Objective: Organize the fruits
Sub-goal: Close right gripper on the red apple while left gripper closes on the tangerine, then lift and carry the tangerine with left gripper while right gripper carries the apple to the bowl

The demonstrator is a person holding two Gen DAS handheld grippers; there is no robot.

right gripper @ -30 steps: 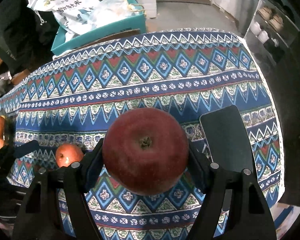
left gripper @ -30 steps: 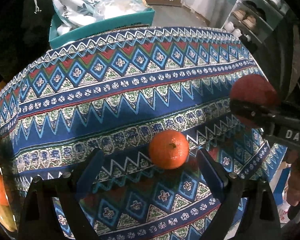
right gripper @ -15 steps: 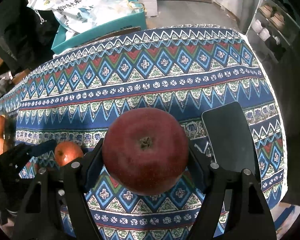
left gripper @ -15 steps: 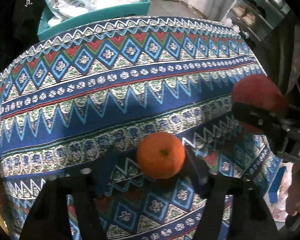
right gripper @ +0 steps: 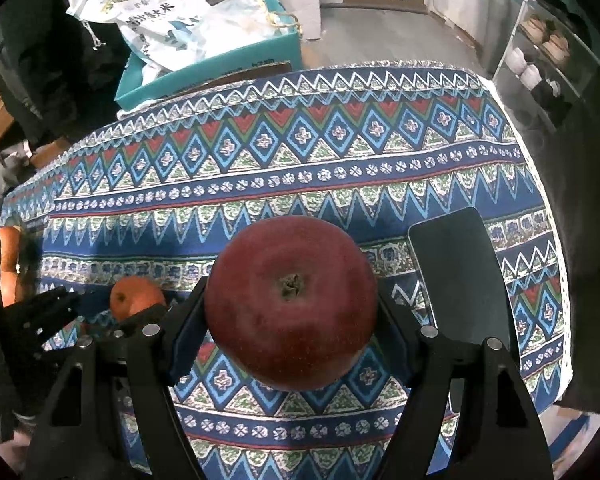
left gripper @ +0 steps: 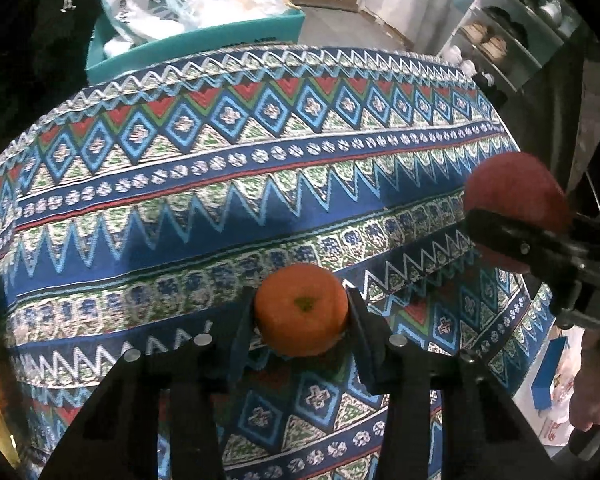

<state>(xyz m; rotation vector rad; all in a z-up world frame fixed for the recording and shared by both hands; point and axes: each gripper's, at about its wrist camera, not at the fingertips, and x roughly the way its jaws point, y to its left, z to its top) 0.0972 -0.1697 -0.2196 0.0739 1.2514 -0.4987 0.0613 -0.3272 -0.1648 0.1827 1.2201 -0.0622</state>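
The surface (right gripper: pixel 380 184) wears a cloth banded in blue, red, green and white zigzags and diamonds. Behind it stands a teal box (right gripper: pixel 220 68) stuffed with white printed bags (right gripper: pixel 152 12); a shelf rack (right gripper: pixel 540 52) with pale, rounded items lines the right wall, and the floor is bare grey.

One red apple (right gripper: pixel 290 300) shows — the right tongs (right gripper: pixel 290 320) are clamped on it, both pads against its sides, holding it above the cloth. One orange (left gripper: pixel 301 308) sits between the pads of the left tongs (left gripper: pixel 301 316), which are pressed shut on it low over the near part of the surface. At the left edge of the right wrist view, more orange fruit (right gripper: pixel 8 264) shows, too cut off to count. One flat black slab (right gripper: pixel 456 276), like a phone, lies on the cloth to the apple's right.
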